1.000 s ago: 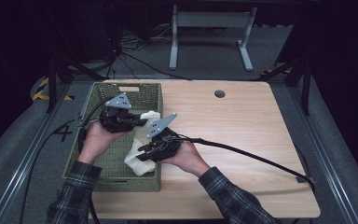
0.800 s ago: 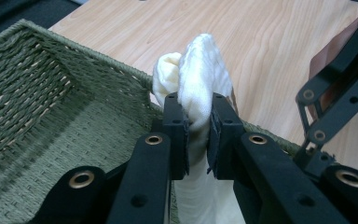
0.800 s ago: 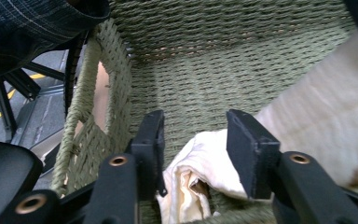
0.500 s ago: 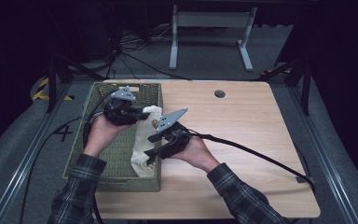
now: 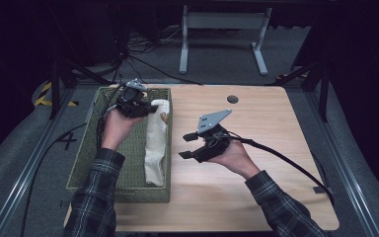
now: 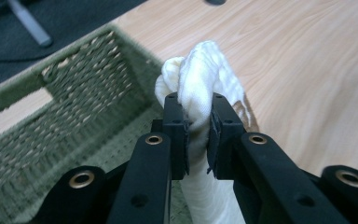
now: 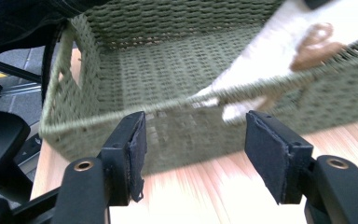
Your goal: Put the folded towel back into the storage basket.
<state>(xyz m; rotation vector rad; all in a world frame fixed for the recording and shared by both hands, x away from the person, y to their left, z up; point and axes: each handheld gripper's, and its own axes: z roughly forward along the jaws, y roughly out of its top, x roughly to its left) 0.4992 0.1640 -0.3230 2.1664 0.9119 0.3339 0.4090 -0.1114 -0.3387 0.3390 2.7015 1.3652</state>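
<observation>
A long white cloth (image 5: 156,140) lies stretched inside the green woven basket (image 5: 128,185).

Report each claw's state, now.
Left claw: closed on the white cloth.
Right claw: open, nothing between its jaws, which have just been opening.

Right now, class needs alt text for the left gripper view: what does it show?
The left gripper pinches a bunched white cloth between its black jaws, above the corner of a green woven basket on a wooden table.
</observation>
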